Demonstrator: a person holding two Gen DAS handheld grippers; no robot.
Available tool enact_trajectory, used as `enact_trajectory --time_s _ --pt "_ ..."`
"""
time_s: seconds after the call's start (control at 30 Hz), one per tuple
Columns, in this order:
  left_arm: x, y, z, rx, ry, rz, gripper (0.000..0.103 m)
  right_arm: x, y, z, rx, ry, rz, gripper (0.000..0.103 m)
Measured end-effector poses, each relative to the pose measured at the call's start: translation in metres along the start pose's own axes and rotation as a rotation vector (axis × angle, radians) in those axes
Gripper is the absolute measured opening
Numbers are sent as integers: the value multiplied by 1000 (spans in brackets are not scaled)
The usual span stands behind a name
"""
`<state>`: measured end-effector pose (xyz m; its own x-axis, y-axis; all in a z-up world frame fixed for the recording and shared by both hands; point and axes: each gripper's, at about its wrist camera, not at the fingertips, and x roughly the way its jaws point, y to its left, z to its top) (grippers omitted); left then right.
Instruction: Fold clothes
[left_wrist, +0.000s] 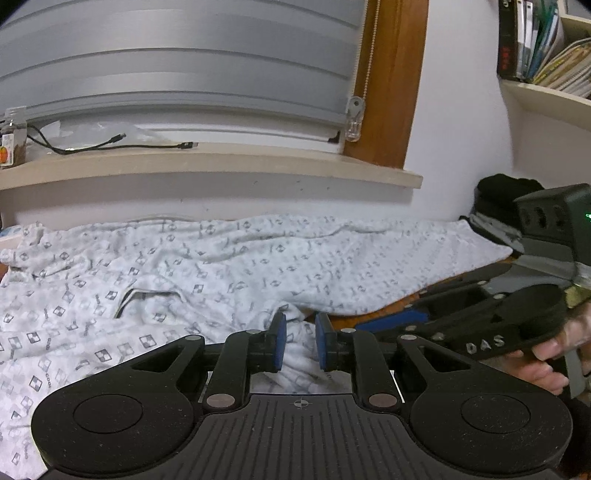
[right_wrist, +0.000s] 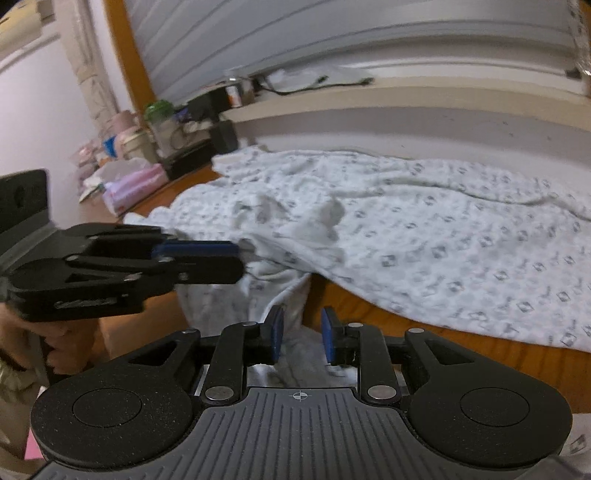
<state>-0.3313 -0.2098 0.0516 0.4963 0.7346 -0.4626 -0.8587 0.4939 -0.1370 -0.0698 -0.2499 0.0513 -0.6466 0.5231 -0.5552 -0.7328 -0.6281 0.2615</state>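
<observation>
Wooden table (right_wrist: 424, 325), orange-brown, pushed up under a window ledge (left_wrist: 207, 166). Grey blind (left_wrist: 177, 62) is down above it, bead cord hanging at its right edge against a wooden frame (left_wrist: 391, 81). Wall white.

White patterned garment (left_wrist: 221, 258) lies spread across nearly the whole tabletop, rumpled, far edge close to the wall under the ledge. From my right camera its near edge runs diagonally, leaving a bare wedge of wood toward me on the right; a fold of it droops down over the front edge.

My left gripper (left_wrist: 300, 341): blue pads a little apart, cloth between them, pads not pressing that I can see. My right gripper (right_wrist: 303, 338): pads likewise parted, cloth lying low between them, no pinch visible. The two sit close side by side over the front edge, so I have little free room there. A hand (left_wrist: 554, 354) shows on the right handle.

Left end of the table is crowded: pink packets (right_wrist: 136, 184), a green-lidded jar (right_wrist: 162, 125), tubs, contents unreadable through blur. A glass bottle (left_wrist: 13, 136) with brown contents and a black cable (left_wrist: 110, 146) sit on the ledge. Right end: dark folded things (left_wrist: 506, 192); shelf of books (left_wrist: 543, 40) above.
</observation>
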Motion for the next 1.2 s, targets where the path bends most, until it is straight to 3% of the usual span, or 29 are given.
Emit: enact_trajectory --time_s 0.17,0.23,0.4,0.47,0.53,0.7,0.77,0.83,1.2 --pt "3 -3 -1 -6 9 -16 18 0 20 -5 -85 -8 -4 24" --pt "7 -6 -3 1 21 -22 33 0 24 -8 -112 -6 -17 24" --pt "21 -12 -10 40 71 -9 35 -3 28 -16 -151 0 -34 33" --pt "22 -12 -13 55 73 2 27 -6 28 -20 -153 1 -35 33" --pt "21 -12 -15 67 68 12 3 -11 26 -23 -148 -4 -37 33" --pt "9 -8 -18 56 28 0 1 -26 22 -30 -140 -18 -38 33" --pt "3 -6 -19 47 18 -1 1 -32 22 -32 -141 -28 -35 29" --pt "-3 -5 -21 31 6 -5 1 -37 23 -35 -145 -31 -30 18" --pt "-18 1 -37 0 18 -4 0 -47 12 -32 -88 -67 -14 24"
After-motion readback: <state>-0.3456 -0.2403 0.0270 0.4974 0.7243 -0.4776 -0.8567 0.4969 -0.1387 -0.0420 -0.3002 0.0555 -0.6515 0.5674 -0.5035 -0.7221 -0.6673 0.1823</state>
